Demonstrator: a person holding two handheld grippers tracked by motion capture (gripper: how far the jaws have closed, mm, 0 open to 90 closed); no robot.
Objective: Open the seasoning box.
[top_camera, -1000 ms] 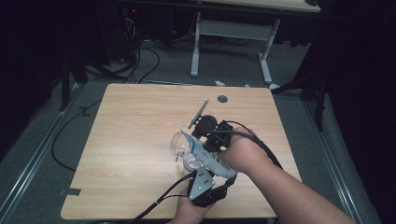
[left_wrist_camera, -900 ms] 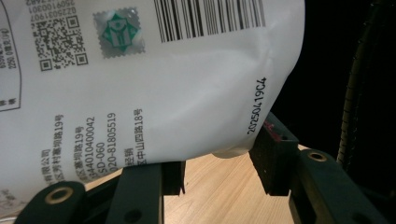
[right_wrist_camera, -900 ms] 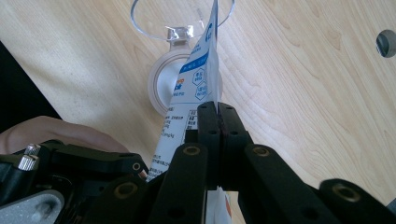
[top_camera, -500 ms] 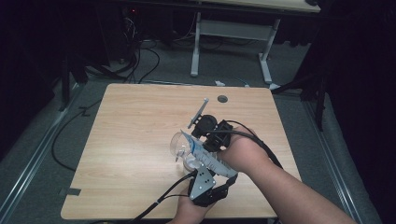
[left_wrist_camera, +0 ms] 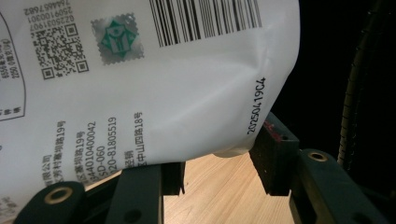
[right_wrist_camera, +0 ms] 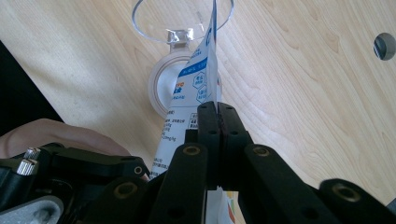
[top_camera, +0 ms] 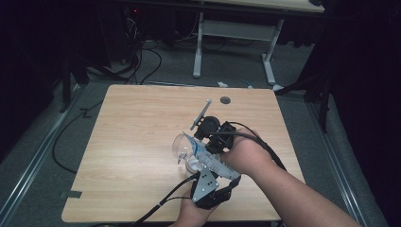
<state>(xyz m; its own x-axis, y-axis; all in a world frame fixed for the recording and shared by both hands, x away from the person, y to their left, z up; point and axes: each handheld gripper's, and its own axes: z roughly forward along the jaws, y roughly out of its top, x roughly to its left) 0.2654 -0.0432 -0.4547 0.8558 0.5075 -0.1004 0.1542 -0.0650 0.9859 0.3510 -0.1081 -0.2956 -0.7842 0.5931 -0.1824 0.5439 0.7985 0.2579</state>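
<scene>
High view: on the wooden surface [top_camera: 132, 142], toward five o'clock from its centre, both hands work a white printed pouch [top_camera: 201, 152] held over a clear plastic jar [top_camera: 182, 146] lying on its side, its white lid [top_camera: 193, 164] just beside it. The left claw [top_camera: 208, 177] comes in from six o'clock, the right claw [top_camera: 213, 137] from three o'clock. A small dark grommet hole [top_camera: 225, 100] sits near twelve o'clock.

Left gripper view: the left claw [left_wrist_camera: 219, 168] is clenched on the pouch's [left_wrist_camera: 154, 93] bulging lower body, the pads pressing its sides; barcode, QR code and date stamp show on its white film.

Right gripper view: the right claw [right_wrist_camera: 217, 116] is pinched tight on the pouch's [right_wrist_camera: 196, 88] flat edge, which points toward the jar's mouth [right_wrist_camera: 182, 18] at twelve o'clock.

As I judge it, the pouch is gripped and aimed; no contents show in the jar, so pouring seems left to do.
</scene>
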